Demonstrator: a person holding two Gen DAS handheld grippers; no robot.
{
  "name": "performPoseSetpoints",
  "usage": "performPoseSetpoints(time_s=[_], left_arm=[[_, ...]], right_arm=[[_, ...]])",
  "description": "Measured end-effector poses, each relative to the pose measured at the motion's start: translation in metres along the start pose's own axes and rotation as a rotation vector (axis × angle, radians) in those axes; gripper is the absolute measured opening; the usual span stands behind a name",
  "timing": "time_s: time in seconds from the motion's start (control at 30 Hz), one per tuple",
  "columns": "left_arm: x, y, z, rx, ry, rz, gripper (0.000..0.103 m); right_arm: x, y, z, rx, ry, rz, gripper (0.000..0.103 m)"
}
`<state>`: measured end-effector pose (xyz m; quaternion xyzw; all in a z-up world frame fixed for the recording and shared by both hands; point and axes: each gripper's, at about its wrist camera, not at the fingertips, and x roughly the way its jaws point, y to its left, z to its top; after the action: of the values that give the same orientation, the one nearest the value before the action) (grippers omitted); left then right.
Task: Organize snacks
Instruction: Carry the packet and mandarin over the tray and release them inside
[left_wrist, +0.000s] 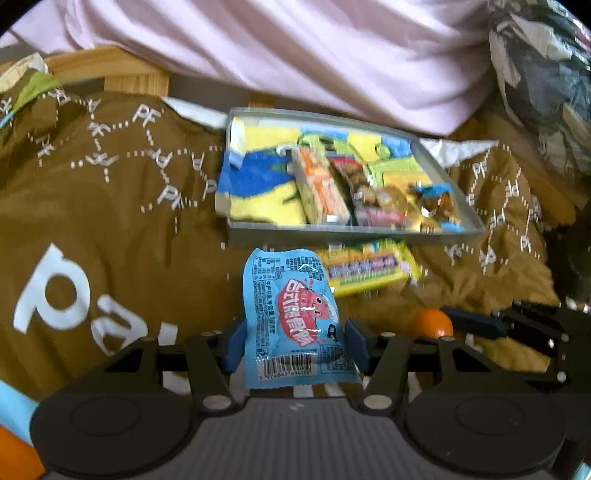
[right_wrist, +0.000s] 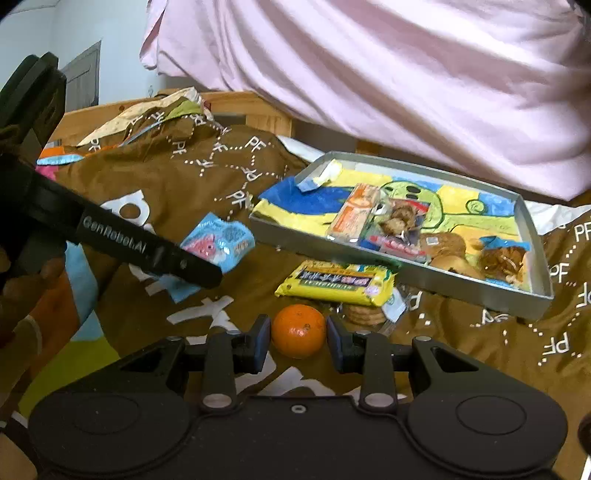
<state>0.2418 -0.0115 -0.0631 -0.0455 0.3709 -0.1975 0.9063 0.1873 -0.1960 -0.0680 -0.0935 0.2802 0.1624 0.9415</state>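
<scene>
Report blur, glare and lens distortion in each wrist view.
Left wrist view: the tray and yellow packet are motion-smeared, the blue packet in the left gripper is sharp with slight foil glare. Right wrist view: sharper overall, the orange between the right gripper fingers is crisp. Both: fisheye bending, dark corners.

- The blue snack packet (left_wrist: 295, 317) hides the inner faces of the left gripper (left_wrist: 295, 345) pads, so contact there is unclear; its small print is unreadable.
- The yellow snack bar (right_wrist: 338, 282) covers part of a round biscuit pack (right_wrist: 364, 314).
- The tray (right_wrist: 406, 280) contents are motion-blurred in the left wrist view.
- The orange (left_wrist: 432, 323) is partly hidden behind the right gripper there.
- The pink bedding (right_wrist: 369, 74) runs off the frame.
</scene>
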Motion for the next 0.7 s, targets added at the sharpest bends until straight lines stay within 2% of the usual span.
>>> performPoseSetpoints(time_s=[0.17, 0.4, 0.57, 0.7], left_arm=[[-0.002, -0.006, 0.03, -0.007, -0.089, 0.0, 0.061], [0.02, -0.017, 0.08, -0.001, -0.199, 0.019, 0.061], [0.049, -0.02, 0.104, 0.0, -0.221, 0.055, 0.061], [0.071, -0.02, 0.113, -0.009, -0.218, 0.084, 0.061]], right_arm=[[-0.004, -0.006, 0.015, -0.019, -0.053, -0.022, 0.035], [0.006, -0.033, 0.058, -0.014, -0.151, -0.074, 0.035], [0.029, -0.054, 0.077, -0.02, -0.181, -0.127, 0.035], [0.046, -0.072, 0.077, 0.003, -0.17, -0.166, 0.035]])
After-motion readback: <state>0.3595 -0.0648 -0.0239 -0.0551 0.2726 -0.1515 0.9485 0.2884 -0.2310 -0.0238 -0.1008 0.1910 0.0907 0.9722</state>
